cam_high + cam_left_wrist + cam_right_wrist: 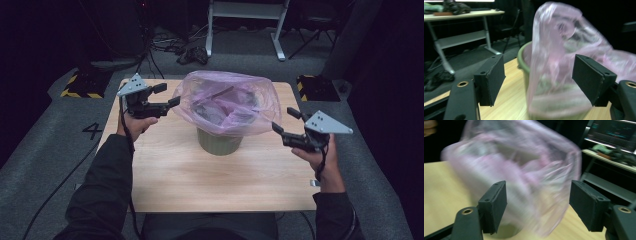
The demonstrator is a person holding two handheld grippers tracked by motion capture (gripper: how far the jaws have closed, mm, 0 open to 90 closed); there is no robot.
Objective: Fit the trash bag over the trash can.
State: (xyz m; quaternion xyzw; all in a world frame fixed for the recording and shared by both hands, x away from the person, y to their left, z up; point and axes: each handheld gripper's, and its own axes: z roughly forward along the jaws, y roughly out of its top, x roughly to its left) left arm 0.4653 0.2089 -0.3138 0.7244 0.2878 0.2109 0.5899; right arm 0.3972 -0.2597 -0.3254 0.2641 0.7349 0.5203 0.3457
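Note:
A small green bin (219, 142) stands in the middle of the wooden table (175, 175). A translucent pink plastic bag (227, 102) lines it and billows out wide over its rim. My left gripper (166, 95) hovers just left of the bag, jaws open, nothing between them. My right gripper (286, 121) hovers at the bag's right side, also open and empty. In the left gripper view the bag (564, 65) and the bin's green rim (522, 63) lie ahead of the gripper (539, 80). In the right gripper view the blurred bag (524, 177) lies beyond the gripper (537, 207).
Grey carpet surrounds the table. A white desk frame (247, 25) and tangled cables (192, 54) lie beyond the far edge. Yellow-black striped blocks (80, 85) sit on the floor at both far corners. A monitor (615, 133) glows at the upper right in the right gripper view.

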